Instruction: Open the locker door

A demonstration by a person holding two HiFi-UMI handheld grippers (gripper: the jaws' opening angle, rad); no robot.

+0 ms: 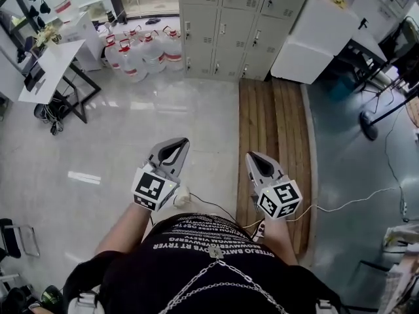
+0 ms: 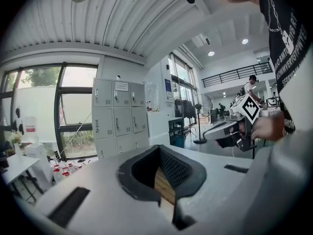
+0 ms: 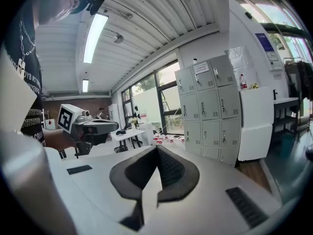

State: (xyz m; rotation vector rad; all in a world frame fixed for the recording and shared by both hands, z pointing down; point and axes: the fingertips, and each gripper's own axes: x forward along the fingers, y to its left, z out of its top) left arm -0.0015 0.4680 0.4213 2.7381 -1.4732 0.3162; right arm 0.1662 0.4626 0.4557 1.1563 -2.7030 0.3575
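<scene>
A bank of grey lockers [image 1: 229, 25] with all doors closed stands against the far wall, several steps ahead of me. It also shows in the left gripper view as lockers [image 2: 117, 116] and in the right gripper view as lockers [image 3: 210, 111]. My left gripper [image 1: 181, 142] and right gripper [image 1: 251, 157] are held side by side at waist height, pointing toward the lockers and far from them. In each gripper's own view the jaw tips meet, at left gripper [image 2: 159, 147] and right gripper [image 3: 157, 148], with nothing between them.
Water jugs [image 1: 141, 51] stand on the floor left of the lockers. A white table [image 1: 49, 67] is at the far left, a white cabinet [image 1: 314, 34] right of the lockers. A wooden floor strip [image 1: 275, 129] leads to them. A cable [image 1: 353, 201] crosses the floor at right.
</scene>
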